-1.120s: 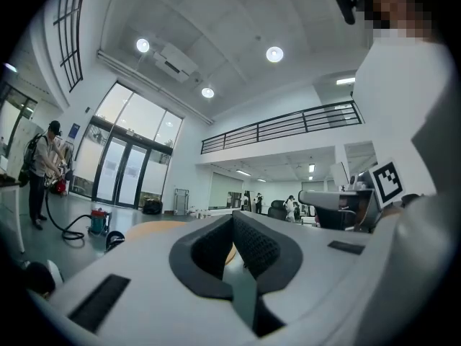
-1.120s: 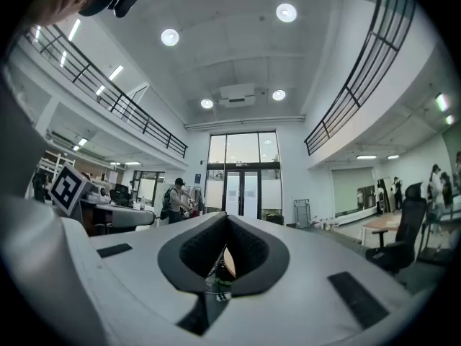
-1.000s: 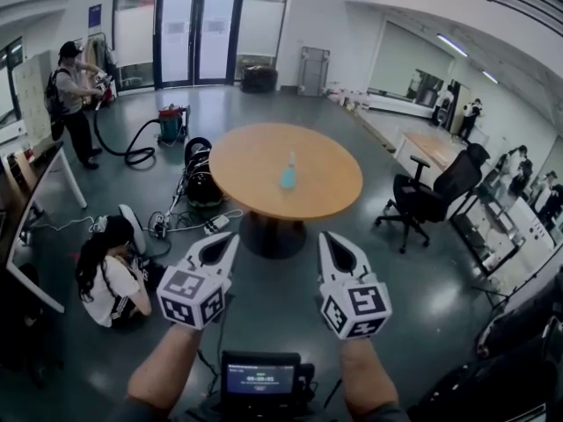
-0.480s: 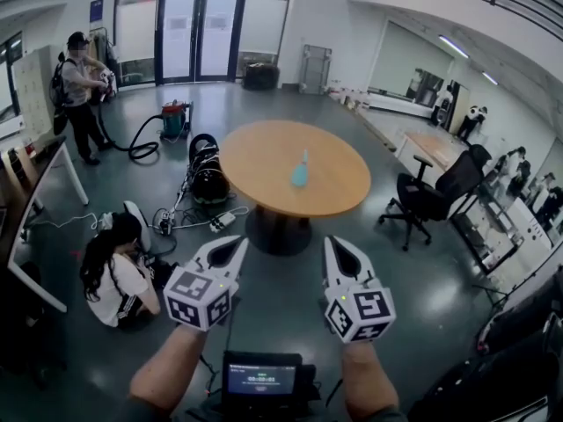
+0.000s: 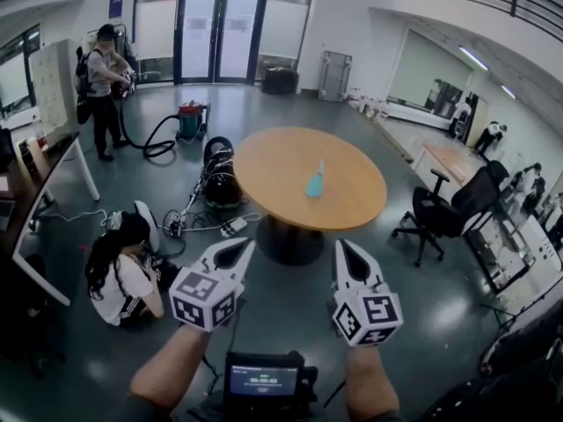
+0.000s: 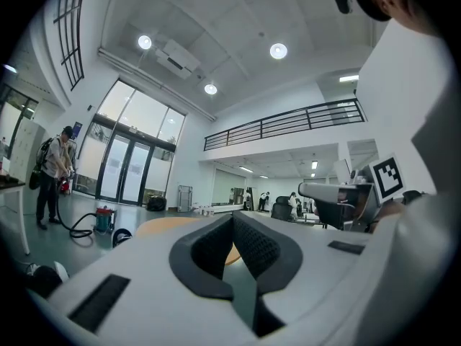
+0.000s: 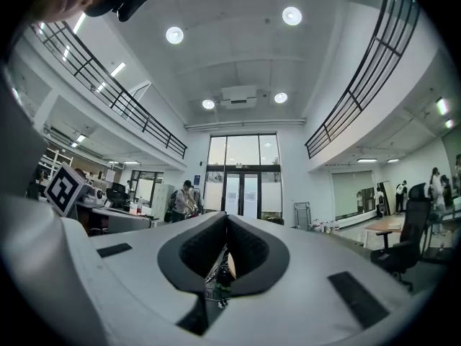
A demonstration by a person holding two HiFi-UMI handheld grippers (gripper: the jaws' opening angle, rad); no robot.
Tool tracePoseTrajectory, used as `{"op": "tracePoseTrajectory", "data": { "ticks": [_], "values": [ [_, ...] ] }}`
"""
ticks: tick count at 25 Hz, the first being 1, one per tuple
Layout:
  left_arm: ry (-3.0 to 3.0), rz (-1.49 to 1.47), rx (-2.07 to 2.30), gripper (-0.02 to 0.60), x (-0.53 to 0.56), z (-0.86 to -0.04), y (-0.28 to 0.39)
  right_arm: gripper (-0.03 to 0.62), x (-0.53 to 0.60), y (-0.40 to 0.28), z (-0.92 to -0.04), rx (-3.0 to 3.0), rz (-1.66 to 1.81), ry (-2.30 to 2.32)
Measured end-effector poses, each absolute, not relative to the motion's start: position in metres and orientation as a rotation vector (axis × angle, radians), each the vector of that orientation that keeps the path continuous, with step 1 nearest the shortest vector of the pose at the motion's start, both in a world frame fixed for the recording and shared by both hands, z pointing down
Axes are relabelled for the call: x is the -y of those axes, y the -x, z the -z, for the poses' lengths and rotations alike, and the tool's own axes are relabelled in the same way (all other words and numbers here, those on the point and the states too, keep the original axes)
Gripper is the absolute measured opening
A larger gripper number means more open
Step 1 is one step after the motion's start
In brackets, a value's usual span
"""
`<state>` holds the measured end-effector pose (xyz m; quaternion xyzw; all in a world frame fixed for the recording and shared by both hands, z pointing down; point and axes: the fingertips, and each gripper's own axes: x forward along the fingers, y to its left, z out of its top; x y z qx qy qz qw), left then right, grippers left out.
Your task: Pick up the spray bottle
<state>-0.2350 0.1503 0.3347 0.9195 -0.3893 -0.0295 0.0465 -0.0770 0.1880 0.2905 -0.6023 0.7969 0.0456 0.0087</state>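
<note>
A light blue spray bottle (image 5: 315, 181) stands upright near the middle of a round wooden table (image 5: 352, 196) in the head view. Both grippers are held out level, well short of the table. My left gripper (image 5: 246, 245) is shut and empty, its tips pointing toward the table's pedestal. To its right, my right gripper (image 5: 342, 245) is shut and empty too. In the left gripper view the closed jaws (image 6: 232, 219) hide all but a sliver of the table (image 6: 155, 225). The right gripper view shows its closed jaws (image 7: 227, 220) against the far glass doors (image 7: 242, 193); the bottle is hidden.
A person (image 5: 119, 271) sits on the floor at the left beside cables and a power strip (image 5: 230, 227). Another person (image 5: 104, 86) stands by a red vacuum (image 5: 189, 121) at the back. A black office chair (image 5: 457, 209) stands right of the table. A desk (image 5: 48, 192) lines the left.
The table, bottle and floor have shifted right and down in the head view as I walk nearer. Both grippers stay shut and keep their spacing.
</note>
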Motion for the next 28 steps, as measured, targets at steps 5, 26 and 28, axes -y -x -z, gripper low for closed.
{"op": "tracePoseTrajectory", "data": {
  "ticks": [5,26,28],
  "values": [
    [-2.805,0.096,1.227,-0.003,-0.126,-0.329,0.213,0.005,-0.157,0.056,-0.289,-2.519,-0.145,1.835],
    [-2.779,0.146,1.336,-0.003,-0.005,-0.316,0.091,0.017,-0.026,-0.061,-0.293,-2.613,-0.147,1.654],
    [-2.767,0.142,1.348,-0.003,0.006,-0.316,0.078,0.017,-0.016,-0.076,-0.291,-2.618,-0.147,1.651]
  ]
}}
